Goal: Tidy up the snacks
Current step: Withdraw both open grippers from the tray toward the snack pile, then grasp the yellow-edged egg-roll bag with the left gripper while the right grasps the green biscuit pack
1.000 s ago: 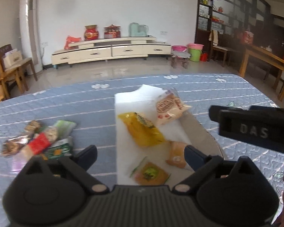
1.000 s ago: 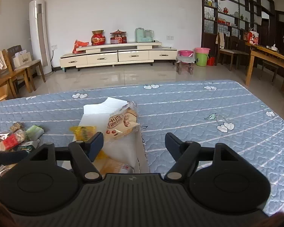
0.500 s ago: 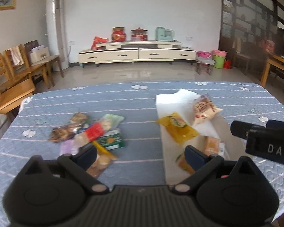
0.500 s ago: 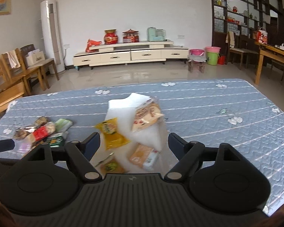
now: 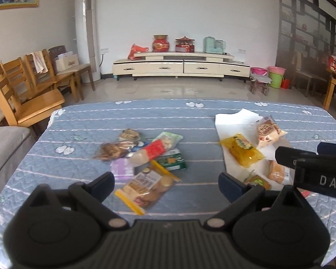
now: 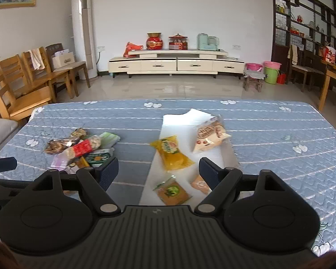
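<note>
A loose pile of snack packets [image 5: 141,154] lies on the blue quilted table. My left gripper [image 5: 165,186] hangs open just above its near end. A clear cookie packet with yellow edges [image 5: 147,186] lies on the cloth below the gap, untouched. To the right a white shallow box [image 5: 235,121] holds a yellow packet [image 5: 242,150], a beige packet [image 5: 268,132] and two small orange ones. My right gripper [image 6: 159,174] stands wide open and empty over the near end of the box [image 6: 179,123], above a green-labelled packet [image 6: 173,191]. The yellow packet [image 6: 171,152] lies further in.
The table [image 6: 268,134] stretches to the right of the box with bare cloth. Wooden chairs [image 5: 33,89] stand off its left side. A grey cushion [image 5: 4,148] sits at the near left. Beyond the far edge is open floor and a low cabinet [image 6: 174,65].
My left gripper swung left from over the white box to over the snack pile. My right gripper drew back and turned left, so the box now sits centred; its jaws widened a little.
</note>
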### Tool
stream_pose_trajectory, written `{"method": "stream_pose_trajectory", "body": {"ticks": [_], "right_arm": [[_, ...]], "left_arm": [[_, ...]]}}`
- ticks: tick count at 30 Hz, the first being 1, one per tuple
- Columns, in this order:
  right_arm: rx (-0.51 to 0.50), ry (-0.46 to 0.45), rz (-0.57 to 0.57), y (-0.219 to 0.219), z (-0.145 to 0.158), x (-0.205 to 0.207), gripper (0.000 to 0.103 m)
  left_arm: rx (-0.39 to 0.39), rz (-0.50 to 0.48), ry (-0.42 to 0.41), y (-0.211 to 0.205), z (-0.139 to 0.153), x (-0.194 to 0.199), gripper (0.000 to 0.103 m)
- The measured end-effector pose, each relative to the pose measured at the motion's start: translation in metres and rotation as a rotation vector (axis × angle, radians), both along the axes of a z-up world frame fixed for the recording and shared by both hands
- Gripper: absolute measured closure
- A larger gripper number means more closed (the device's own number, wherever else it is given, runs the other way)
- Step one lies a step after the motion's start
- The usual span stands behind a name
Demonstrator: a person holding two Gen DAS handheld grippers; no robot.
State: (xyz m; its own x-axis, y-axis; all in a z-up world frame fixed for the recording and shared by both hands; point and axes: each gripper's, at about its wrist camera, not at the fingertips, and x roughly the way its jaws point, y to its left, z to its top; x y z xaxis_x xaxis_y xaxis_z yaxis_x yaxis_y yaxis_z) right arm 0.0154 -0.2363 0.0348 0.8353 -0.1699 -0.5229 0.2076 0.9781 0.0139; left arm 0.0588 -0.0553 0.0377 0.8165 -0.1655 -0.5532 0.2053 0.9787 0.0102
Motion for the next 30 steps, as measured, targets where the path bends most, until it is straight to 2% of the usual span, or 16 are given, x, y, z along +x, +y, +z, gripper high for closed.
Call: {"method": "stream_pose_trajectory", "body": {"ticks": [16, 30], "right_arm": [[-0.021, 0.018, 0.080, 0.008, -0.008, 0.016, 0.002], [-0.032, 0.049, 0.135, 0.024, -0.015, 0.024, 0.000]], "left_arm": [[-0.027, 0.077, 0.009, 0.047, -0.007, 0.002, 0.004], [-0.028, 0.123, 0.027, 0.070, -0.017, 0.011, 0.004]]}}
